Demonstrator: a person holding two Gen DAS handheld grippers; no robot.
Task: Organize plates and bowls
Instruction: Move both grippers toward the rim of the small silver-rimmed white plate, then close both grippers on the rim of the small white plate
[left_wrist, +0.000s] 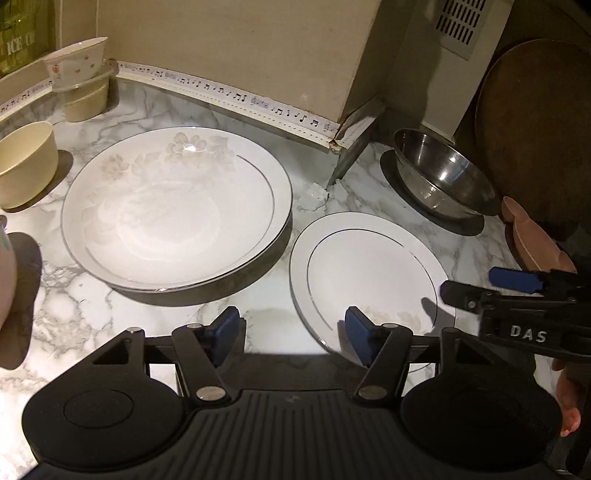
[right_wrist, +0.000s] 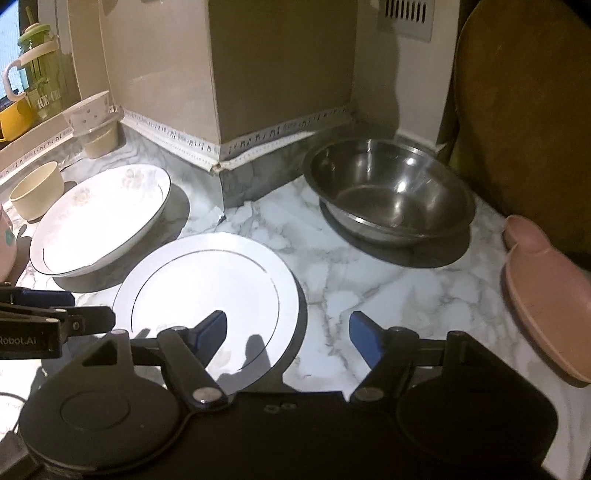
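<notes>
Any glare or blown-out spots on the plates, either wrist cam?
Left wrist: small glare spot on the large floral plate near its far rim; small plate bright but readable. Right wrist: small plate centre blown out white; fisheye bends the counter edges in both.

Marble-look counter (right_wrist: 369, 280); beige wall (left_wrist: 240, 44); music-note trim (left_wrist: 240, 98); vent (left_wrist: 458, 22); possibly window far left.
</notes>
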